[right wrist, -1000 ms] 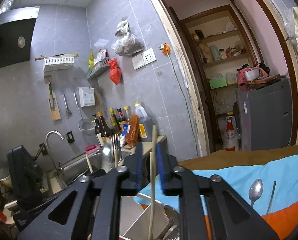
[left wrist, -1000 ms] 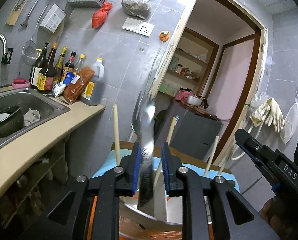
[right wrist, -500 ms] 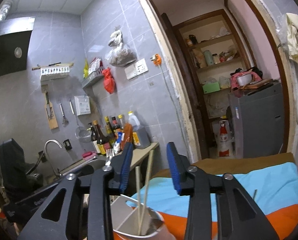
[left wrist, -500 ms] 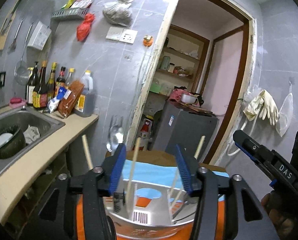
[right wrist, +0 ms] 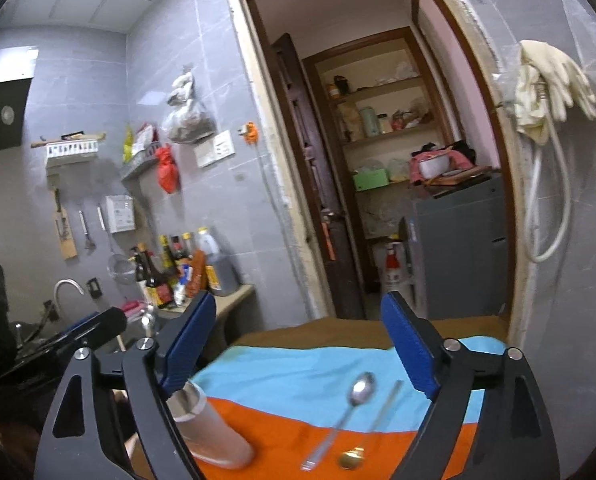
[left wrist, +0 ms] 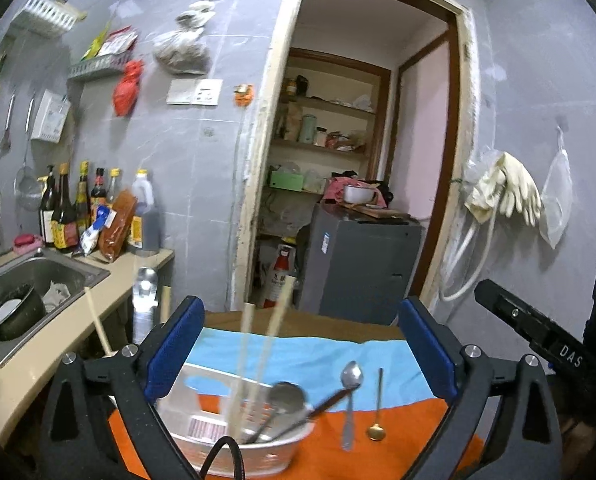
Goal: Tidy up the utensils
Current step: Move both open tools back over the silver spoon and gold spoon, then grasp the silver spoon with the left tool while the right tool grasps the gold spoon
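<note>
A white utensil holder stands on the orange and blue cloth. It holds chopsticks, a dark ladle and a steel utensil. My left gripper is open and empty just above the holder. A silver spoon and a gold-tipped spoon lie on the cloth to its right. In the right wrist view the holder sits at lower left. My right gripper is open and empty above the silver spoon and the gold-tipped spoon.
A counter with a steel sink and several sauce bottles runs along the left. A doorway with shelves and a grey cabinet lies behind the table. Rubber gloves hang on the right wall.
Both grippers opened. The left let go of the steel utensil and the right let go of a chopstick into the holder. Both pulled back and up, and the spoons came into view.
</note>
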### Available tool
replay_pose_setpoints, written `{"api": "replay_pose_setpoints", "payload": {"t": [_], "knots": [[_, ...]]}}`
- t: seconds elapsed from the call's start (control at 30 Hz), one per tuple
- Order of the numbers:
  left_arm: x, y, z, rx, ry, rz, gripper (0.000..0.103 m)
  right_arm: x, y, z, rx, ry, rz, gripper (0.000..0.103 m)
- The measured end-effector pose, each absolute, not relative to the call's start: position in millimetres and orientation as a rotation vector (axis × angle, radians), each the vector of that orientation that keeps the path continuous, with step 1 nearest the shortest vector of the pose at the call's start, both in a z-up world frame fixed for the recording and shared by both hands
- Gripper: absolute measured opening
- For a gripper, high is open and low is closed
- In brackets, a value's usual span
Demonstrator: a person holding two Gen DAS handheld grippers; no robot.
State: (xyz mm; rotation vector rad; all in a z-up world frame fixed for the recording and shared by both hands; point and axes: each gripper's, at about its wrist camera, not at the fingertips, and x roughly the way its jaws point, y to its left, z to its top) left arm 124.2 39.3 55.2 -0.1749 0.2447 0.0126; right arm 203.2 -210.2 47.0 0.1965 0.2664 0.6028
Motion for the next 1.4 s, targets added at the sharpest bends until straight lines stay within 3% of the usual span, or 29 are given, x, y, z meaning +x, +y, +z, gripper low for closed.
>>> {"api": "replay_pose_setpoints", "payload": {"t": [0.27, 0.87, 1.07, 1.17, 1.4], "knots": [[139, -30, 39, -0.113, 0.276, -0.059, 0.095, 215, -263, 34, 0.173, 0.296, 0.551, 0.103], [205, -100, -13, -0.166, 0.476, -0.083, 0.095, 265, -347, -20, 0.206, 0.478, 0.471, 0.102], [234, -97, -39, -0.143, 0.547, -0.033, 0.095, 282, -336, -45, 0.214, 0.561, 0.479, 0.095], [248, -92, -50, -0.143, 0.578, -0.006, 0.094, 290, -326, -56, 0.212, 0.603, 0.5, 0.083], [282, -79, -80, -0.124, 0.701, 0.043, 0.065, 311, -300, -79, 0.204, 0.696, 0.573, 0.063]]}}
